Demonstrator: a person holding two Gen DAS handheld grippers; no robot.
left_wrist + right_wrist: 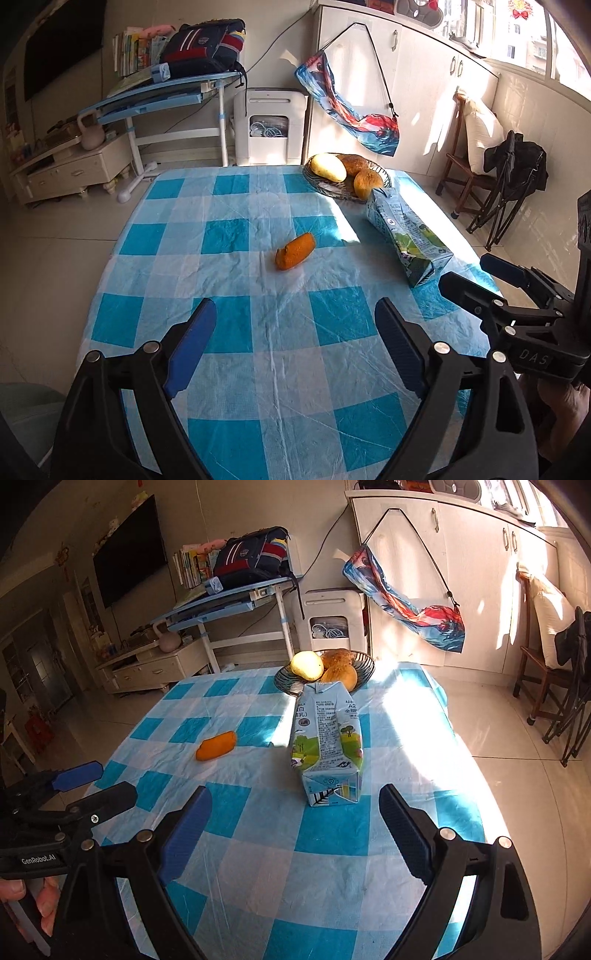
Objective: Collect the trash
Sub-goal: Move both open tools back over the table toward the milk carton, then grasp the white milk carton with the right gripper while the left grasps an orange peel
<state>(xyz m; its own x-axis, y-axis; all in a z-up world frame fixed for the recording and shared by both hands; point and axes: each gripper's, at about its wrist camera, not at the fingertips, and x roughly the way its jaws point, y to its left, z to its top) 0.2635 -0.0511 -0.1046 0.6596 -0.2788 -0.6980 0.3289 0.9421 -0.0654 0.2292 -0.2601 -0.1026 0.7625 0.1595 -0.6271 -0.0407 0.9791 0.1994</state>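
Counter [236,236] wears a blue-and-white checked cloth, wrinkled, with hard sun across its 2 o'clock corner. Pale tiled floor around it. Behind, at 11 o'clock: blue tilt-top desk [155,99] carrying a dark backpack [207,44] and a row of books; white appliance [269,125] at 12; white cabinets [406,74] at 1 with a printed bag [351,110] hung on a door; wooden chair [465,155] at 3. TV [129,550] on the left wall in the right wrist view.

Milk carton [325,746] lies on its side at 2 o'clock on the cloth, pale blue with a green meadow print, folded base toward the right gripper [295,834], gable end just beside the wire basket [347,181] of three bread rolls. Orange peel-like scrap [295,251] sits alone mid-cloth, well apart from the carton.

Left gripper [295,343]: jaws wide, nothing between them, scrap ahead at 12. Right gripper: jaws wide, empty, carton base ahead at 12, not touching
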